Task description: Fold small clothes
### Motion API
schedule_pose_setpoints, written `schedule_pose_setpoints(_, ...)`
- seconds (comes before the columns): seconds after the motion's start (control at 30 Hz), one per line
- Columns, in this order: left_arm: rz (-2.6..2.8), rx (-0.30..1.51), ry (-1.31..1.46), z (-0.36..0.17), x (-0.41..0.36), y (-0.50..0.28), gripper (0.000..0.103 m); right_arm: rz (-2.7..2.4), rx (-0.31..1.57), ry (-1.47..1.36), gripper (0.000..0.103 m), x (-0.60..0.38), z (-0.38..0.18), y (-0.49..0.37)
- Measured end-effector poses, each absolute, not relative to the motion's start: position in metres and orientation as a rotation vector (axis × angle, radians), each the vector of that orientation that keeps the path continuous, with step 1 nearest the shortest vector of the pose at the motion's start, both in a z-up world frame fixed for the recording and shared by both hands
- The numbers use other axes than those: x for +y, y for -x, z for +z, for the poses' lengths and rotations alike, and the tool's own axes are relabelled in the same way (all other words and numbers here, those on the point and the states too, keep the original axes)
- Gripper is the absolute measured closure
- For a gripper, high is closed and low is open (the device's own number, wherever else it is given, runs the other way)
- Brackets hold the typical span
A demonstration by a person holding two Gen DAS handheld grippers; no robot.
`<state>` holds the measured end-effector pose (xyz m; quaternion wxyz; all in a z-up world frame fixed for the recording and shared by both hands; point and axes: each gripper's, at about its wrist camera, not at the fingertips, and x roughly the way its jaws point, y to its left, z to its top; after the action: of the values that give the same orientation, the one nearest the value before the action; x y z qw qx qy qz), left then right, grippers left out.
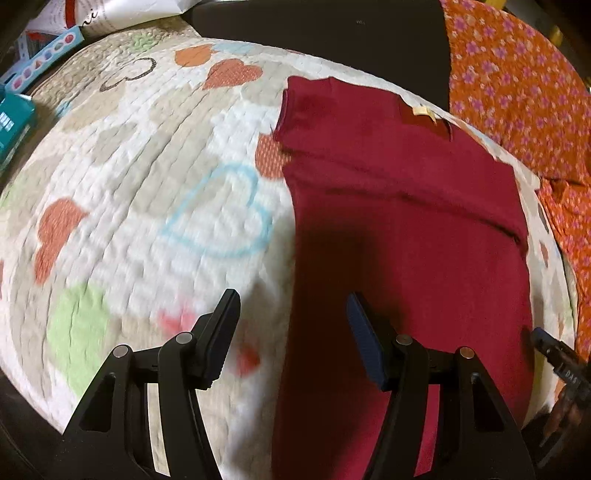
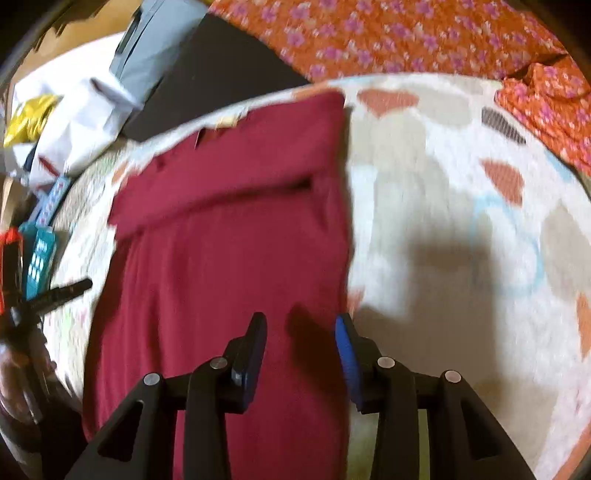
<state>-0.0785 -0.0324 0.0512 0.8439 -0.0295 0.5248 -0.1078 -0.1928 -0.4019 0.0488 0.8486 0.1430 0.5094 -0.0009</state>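
A dark red garment (image 1: 402,229) lies flat in a long folded strip on a white quilt with hearts (image 1: 147,184); a small tag shows at its far end. My left gripper (image 1: 291,306) is open and empty, above the garment's left edge near its near end. In the right wrist view the garment (image 2: 229,236) lies left of centre, with a fold across its far part. My right gripper (image 2: 301,325) is open and empty, above the garment's right edge. The right gripper's tip also shows in the left wrist view (image 1: 554,350), and the left gripper's tip in the right wrist view (image 2: 62,290).
An orange flowered cloth (image 1: 517,81) lies beyond and right of the quilt. A dark flat object (image 1: 321,33) lies at the far edge. A teal box (image 1: 13,125), a paint set (image 1: 40,62) and white bags (image 2: 74,118) lie on the left.
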Motion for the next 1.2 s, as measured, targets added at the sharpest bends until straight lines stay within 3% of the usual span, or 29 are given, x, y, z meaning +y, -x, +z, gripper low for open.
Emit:
schedule_pose_setpoints(0.4,-0.331,1.150,0.063,0.044,-0.035,0.138,0.043,0.003,1.097,-0.316,0.060,-0.385,0.054,0.251)
schedule_pose_setpoints(0.5,-0.410,1.195,0.128,0.041,-0.032,0.153,0.030,0.017,1.119,-0.347,0.059,-0.384,0.056,0.265)
schedule_pose_setpoints(1.0,-0.444,1.342,0.231,0.011,-0.007,0.210,0.030,0.125,1.253,-0.513,0.056,-0.388,0.029,0.319)
schedule_pose_setpoints(1.2,-0.458,1.340,0.188,0.008,-0.021,0.210,0.012,0.164,1.271,-0.567,0.054,-0.379,0.018,0.323)
